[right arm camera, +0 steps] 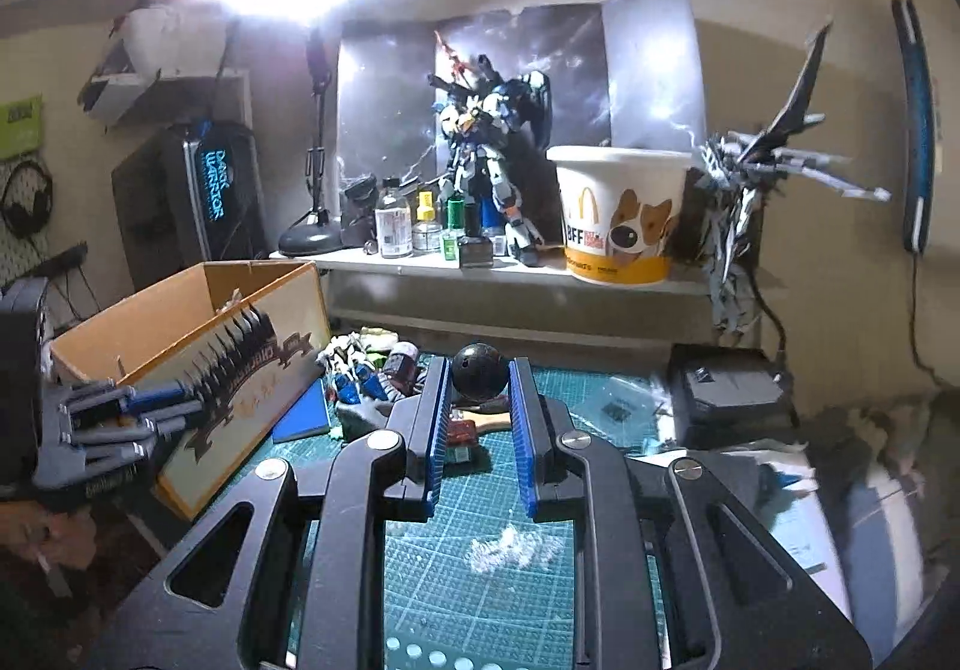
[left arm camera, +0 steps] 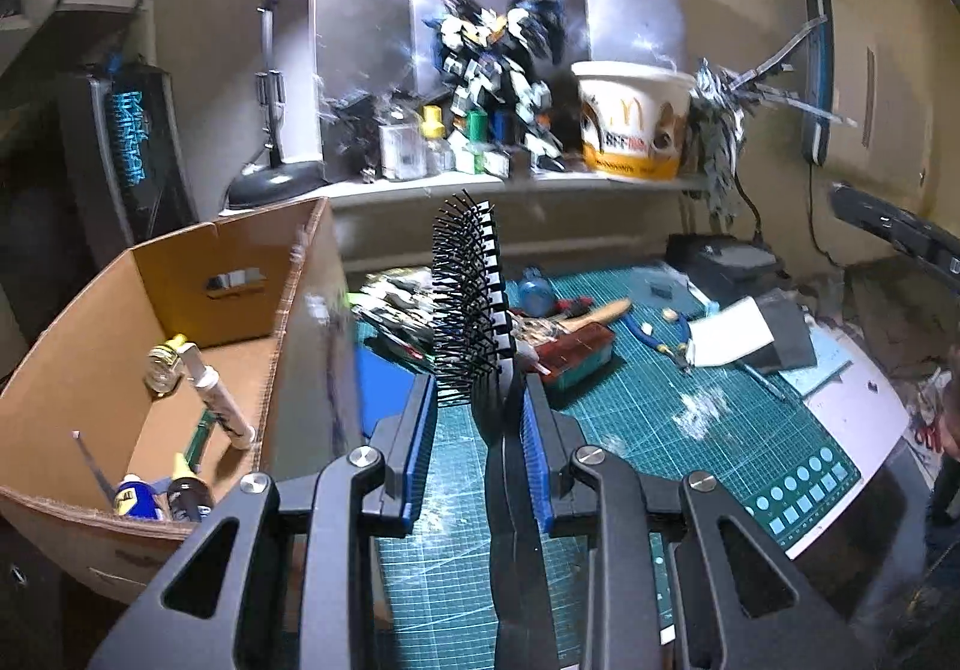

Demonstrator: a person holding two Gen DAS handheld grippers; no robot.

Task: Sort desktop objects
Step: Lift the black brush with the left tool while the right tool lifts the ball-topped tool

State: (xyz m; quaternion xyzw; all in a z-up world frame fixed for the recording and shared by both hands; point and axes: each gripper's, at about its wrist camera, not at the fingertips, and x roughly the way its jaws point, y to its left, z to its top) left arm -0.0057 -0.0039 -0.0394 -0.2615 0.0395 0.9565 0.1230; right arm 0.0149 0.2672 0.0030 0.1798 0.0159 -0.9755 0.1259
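My left gripper [left arm camera: 477, 388] is shut on the handle of a black hairbrush [left arm camera: 474, 298]. The brush stands upright above the green cutting mat [left arm camera: 648, 418] with its bristles facing left. An open cardboard box [left arm camera: 198, 298] stands just left of it, holding a tape roll, tubes and a spray can. My right gripper [right arm camera: 478, 367] is shut on a small black ball [right arm camera: 478, 376], raised over the mat [right arm camera: 480, 550]. In the right wrist view the left gripper [right arm camera: 174, 406] and the blurred hairbrush [right arm camera: 240, 340] hang in front of the box [right arm camera: 180, 304].
On the mat lie a red-lidded case [left arm camera: 576, 352], a wooden-handled brush [left arm camera: 594, 316], pliers [left arm camera: 660, 340], a blue bottle [left arm camera: 534, 292] and model parts [right arm camera: 360, 364]. A black case [right arm camera: 726, 394] sits at the back right. The shelf behind carries bottles, a robot model [right arm camera: 486, 165], a paper bucket [right arm camera: 618, 214] and a lamp base [right arm camera: 309, 238].
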